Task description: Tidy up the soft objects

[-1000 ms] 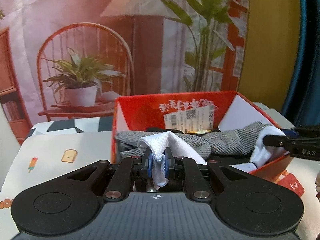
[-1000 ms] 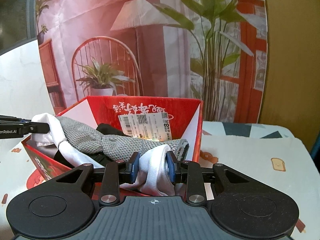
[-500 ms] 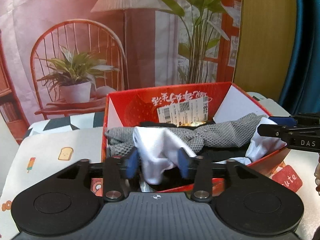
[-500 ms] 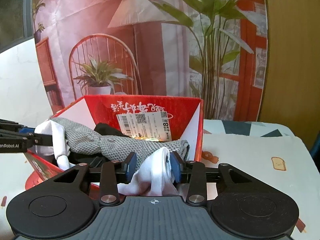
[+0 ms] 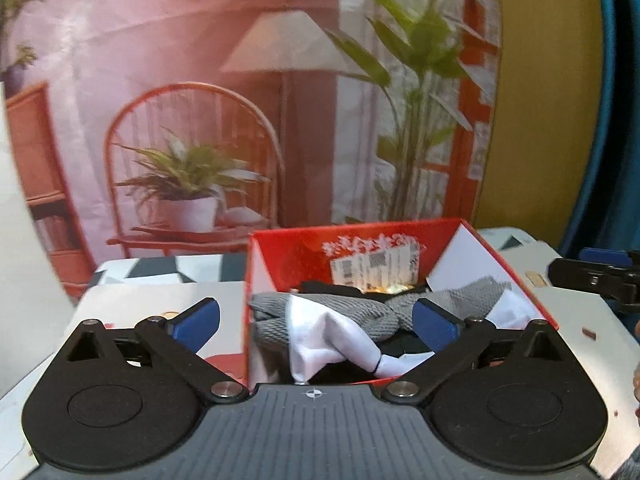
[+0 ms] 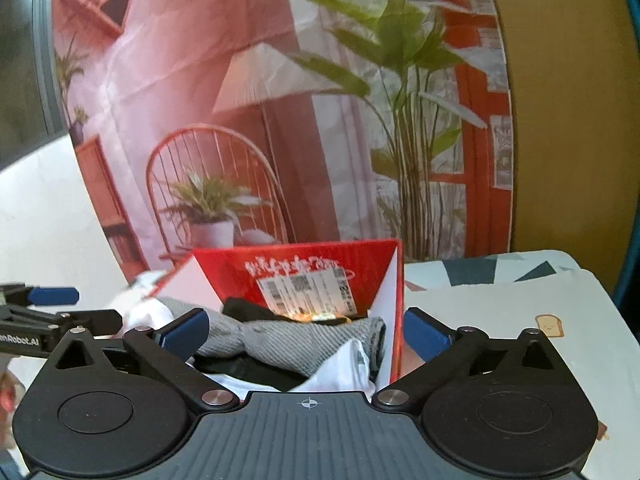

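Over on the left wrist view, the left gripper has its jaws spreading to their widest, blue pads flung far apart and pressing on nothing. Between and beyond them sits the red cardboard box, open-topped, with a white shipping label stuck on its inner back wall. Inside it the white and grey sock bundle lies loose, its white end draped toward the near wall, the grey knit stretching across to the right, something black tucked underneath. The box rests on a patterned tablecloth; at the right edge the right gripper pokes in, just past the box's right corner. A printed backdrop of a chair, lamp and plants hangs behind.

Now the right wrist view: the right gripper is opening too, jaws wide, pads clear of the cloth. The sock bundle sits in the red box right between them, grey knit across, white end lying at the near right corner. The left gripper shows at the far left, beside the box's left side, fingers well apart. A toast print marks the tablecloth on the right.
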Demonstrator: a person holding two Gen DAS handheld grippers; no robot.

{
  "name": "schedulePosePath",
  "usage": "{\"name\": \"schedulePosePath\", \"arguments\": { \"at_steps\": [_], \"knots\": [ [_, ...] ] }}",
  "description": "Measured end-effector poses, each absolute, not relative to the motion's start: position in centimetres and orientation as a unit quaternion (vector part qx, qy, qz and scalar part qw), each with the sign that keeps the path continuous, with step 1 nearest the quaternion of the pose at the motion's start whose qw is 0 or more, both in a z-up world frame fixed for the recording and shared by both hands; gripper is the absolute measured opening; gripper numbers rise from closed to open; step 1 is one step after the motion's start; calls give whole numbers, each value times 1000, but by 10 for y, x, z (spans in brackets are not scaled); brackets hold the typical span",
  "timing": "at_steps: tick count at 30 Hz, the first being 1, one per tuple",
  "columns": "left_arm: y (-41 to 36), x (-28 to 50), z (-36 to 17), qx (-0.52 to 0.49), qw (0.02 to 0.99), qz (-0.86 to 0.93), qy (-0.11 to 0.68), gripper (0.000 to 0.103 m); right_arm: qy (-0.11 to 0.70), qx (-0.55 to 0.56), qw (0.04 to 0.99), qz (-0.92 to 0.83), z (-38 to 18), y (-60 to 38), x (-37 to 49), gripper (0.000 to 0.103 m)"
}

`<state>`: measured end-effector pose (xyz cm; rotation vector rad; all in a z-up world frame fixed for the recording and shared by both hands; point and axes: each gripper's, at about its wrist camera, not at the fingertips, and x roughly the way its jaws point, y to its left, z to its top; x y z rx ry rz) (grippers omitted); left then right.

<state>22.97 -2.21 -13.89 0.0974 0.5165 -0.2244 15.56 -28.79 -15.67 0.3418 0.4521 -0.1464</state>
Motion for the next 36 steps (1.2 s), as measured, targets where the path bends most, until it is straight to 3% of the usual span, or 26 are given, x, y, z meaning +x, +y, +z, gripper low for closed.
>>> {"name": "schedulePosePath", "arguments": {
  "at_steps": [16,21,36],
  "knots": [
    [5,91,-24,-1,982,-45,185,103,177,117,971,-109,-31,-221,59,103],
    [3,52,-5,29,985,-11,169,103,154,109,975,-117,1,-198,20,103],
    [4,2,9,21,991,8,135,103,142,101,977,-124,23,-170,-25,103]
  ]
}}
